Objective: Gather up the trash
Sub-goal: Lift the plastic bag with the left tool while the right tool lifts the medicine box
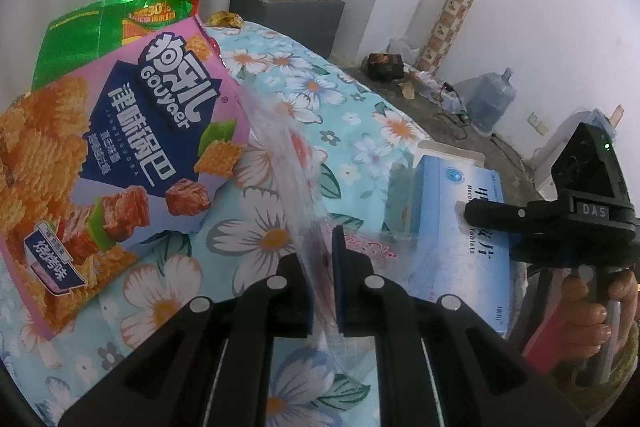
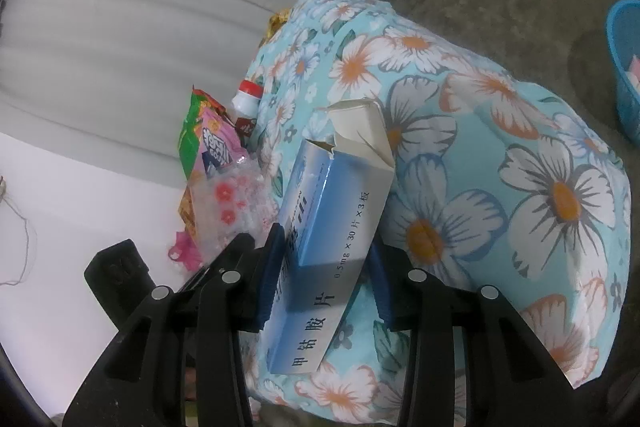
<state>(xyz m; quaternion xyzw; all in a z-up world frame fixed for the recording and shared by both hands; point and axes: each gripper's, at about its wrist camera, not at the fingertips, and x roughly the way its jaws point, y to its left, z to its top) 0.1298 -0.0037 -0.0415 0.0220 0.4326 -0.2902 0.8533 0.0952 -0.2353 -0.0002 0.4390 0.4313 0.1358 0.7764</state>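
Nearest me, right gripper (image 2: 324,273) pinches the blue medicine box (image 2: 320,247), long axis toward 1 o'clock, torn flap far; left gripper (image 1: 323,275) clamps clear plastic bag (image 1: 280,163).

Open-flapped blue medicine box (image 2: 320,227) is held tilted over the floral cloth (image 2: 520,131). Clear flower-print plastic bag (image 1: 304,211) is seen left of the box, pink snack bag (image 1: 116,163) and green snack bag (image 1: 100,27) beyond.
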